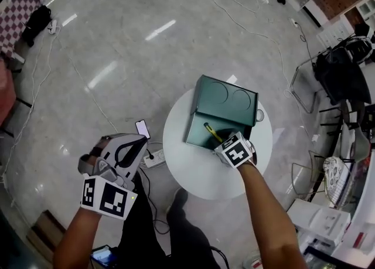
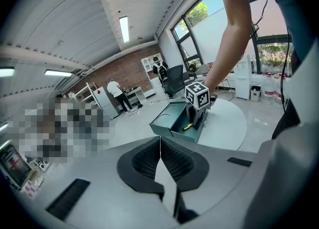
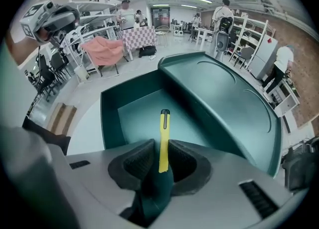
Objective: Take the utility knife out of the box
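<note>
Both fingers [image 3: 137, 165] of the right gripper [image 3: 162, 148] flank the knife [image 3: 164, 123] in the box [image 3: 214, 93], unclamped, and should close squarely, then lift straight; the left gripper [image 2: 160, 145] keeps its fingers [image 2: 144, 160] together, empty.

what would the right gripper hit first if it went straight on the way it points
The yellow utility knife already lies between the right gripper's jaws; straight on, it would likely meet the floor of the green box beneath.

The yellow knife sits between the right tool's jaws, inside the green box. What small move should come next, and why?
Probably squeeze the right tool shut on the utility knife. The knife stands between its jaws inside the box, but a thin gap seems to show beside it, so lifting now might leave it behind.
</note>
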Demonstrator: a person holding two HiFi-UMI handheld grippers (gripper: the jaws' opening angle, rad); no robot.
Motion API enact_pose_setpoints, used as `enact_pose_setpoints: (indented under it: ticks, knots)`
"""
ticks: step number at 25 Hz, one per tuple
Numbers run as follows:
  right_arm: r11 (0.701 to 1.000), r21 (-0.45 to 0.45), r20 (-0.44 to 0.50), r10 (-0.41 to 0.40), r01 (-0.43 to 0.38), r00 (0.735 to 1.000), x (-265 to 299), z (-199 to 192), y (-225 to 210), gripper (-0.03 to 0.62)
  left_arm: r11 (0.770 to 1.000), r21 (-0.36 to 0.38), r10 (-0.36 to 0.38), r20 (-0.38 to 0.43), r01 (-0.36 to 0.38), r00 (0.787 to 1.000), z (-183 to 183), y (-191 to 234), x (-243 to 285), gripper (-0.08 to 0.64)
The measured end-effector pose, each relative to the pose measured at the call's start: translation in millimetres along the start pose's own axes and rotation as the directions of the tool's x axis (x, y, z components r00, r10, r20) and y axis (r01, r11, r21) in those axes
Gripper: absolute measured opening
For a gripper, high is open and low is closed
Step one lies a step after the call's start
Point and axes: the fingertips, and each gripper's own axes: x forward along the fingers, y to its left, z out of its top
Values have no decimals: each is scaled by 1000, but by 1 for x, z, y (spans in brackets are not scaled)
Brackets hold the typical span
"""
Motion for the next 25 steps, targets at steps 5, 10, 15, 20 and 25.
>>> enact_pose_setpoints:
  ticks: [5,10,15,20,25]
  knots:
    - [1000,-8,-3,-11,11,1000,-1,-1,0,74,1000,-2,10,-2,-10,1000,1,2,-7,20]
    - [999,-14,-8,-29,29,1000,-7,1,1,61,1000,-2,19,1,-19,1000,7,3,-16,20]
    - [999,-26,-17,-43,42,999,-21,-1,4,40,1000,3,30,9,-30,999,17,9,-25,20]
    - [999,-24,-28,-42,41,999,-28,-1,10,37,999,11,39,10,-39,999,25,15,-35,20]
    - [998,-45,0,-48,48,999,-51,9,12,37,999,20,48,18,-49,999,41,18,-46,20]
